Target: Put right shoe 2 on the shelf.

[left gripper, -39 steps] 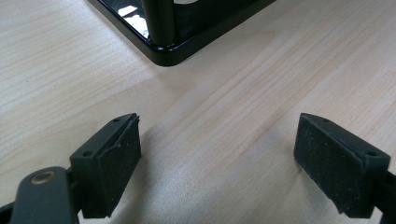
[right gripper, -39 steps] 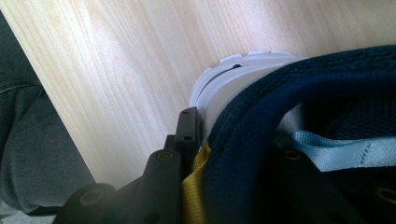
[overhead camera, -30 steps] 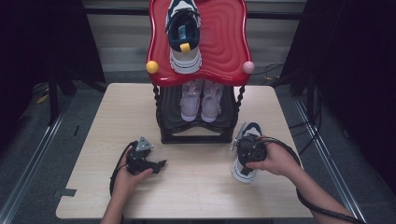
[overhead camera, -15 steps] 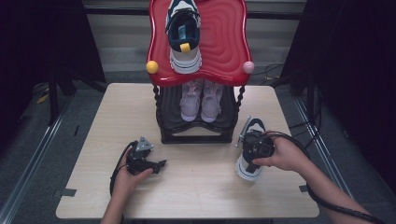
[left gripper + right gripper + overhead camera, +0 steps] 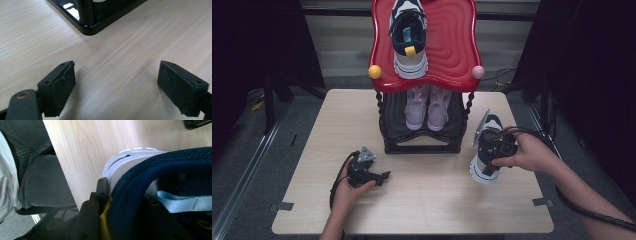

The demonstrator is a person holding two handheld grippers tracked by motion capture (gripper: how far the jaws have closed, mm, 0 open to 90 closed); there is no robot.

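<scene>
A navy and white sneaker (image 5: 486,155) hangs tilted above the table's right side, toe down, with my right gripper (image 5: 498,144) shut on its heel collar. In the right gripper view the navy mesh collar (image 5: 160,182) and white sole (image 5: 117,167) press against my jaw, beside a yellow tab and a light blue loop. Its match (image 5: 408,37) lies on the red top shelf (image 5: 452,45). My left gripper (image 5: 379,176) rests low on the table at the front left, open with nothing between its pads (image 5: 60,87).
A black rack (image 5: 422,145) stands mid-table under the red shelf, with a pair of pale lilac shoes (image 5: 428,107) on its lower level. Its base corner (image 5: 87,27) lies just ahead of my left gripper. Bare wood (image 5: 432,195) spans the table's front.
My right gripper has lifted the navy sneaker off the table and carried it slightly right; the shoe now hangs tilted. The left gripper has stayed still.
</scene>
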